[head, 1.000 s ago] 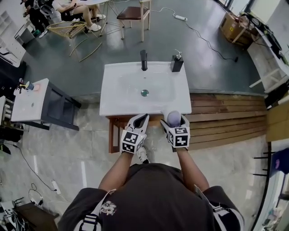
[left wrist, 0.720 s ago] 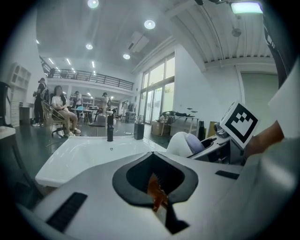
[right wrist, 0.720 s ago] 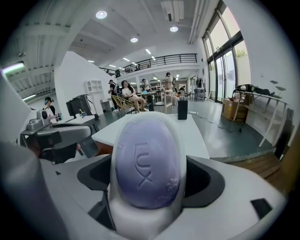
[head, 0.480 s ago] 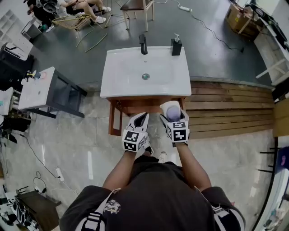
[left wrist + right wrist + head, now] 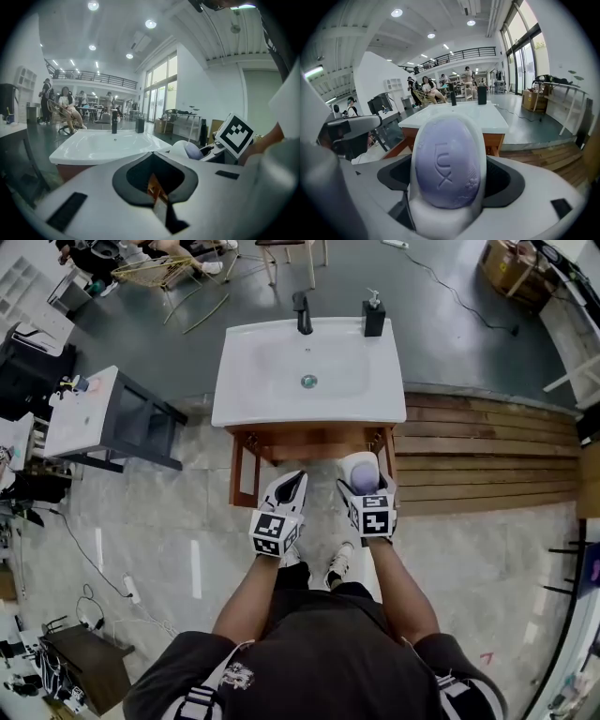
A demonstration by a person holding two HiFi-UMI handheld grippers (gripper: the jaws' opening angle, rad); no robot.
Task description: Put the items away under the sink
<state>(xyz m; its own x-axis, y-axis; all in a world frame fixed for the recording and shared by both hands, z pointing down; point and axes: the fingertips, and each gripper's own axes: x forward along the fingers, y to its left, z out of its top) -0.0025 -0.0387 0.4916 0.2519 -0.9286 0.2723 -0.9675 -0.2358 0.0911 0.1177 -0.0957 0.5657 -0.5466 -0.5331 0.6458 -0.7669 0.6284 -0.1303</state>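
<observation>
A white soap dish (image 5: 359, 465) with a purple soap bar (image 5: 363, 481) in it is held in my right gripper (image 5: 365, 487), which is shut on the dish. In the right gripper view the soap bar (image 5: 445, 161) fills the middle, upright in its dish (image 5: 477, 140). My left gripper (image 5: 294, 484) is beside it, shut and holding nothing. Both hang in front of the white sink (image 5: 246, 407) on its wooden stand (image 5: 309, 438), just short of the front rail. The space under the basin is mostly hidden from above.
A black faucet (image 5: 302, 311) and a black soap dispenser (image 5: 374, 314) stand at the sink's back edge. A grey side table (image 5: 112, 418) is to the left and wooden decking (image 5: 487, 456) to the right. The person's shoes (image 5: 337, 566) are on the floor below the grippers.
The person has stepped back from the sink. Both grippers, earlier at the basin's front edge, now hang lower in front of the wooden stand; the right still holds the dish.
</observation>
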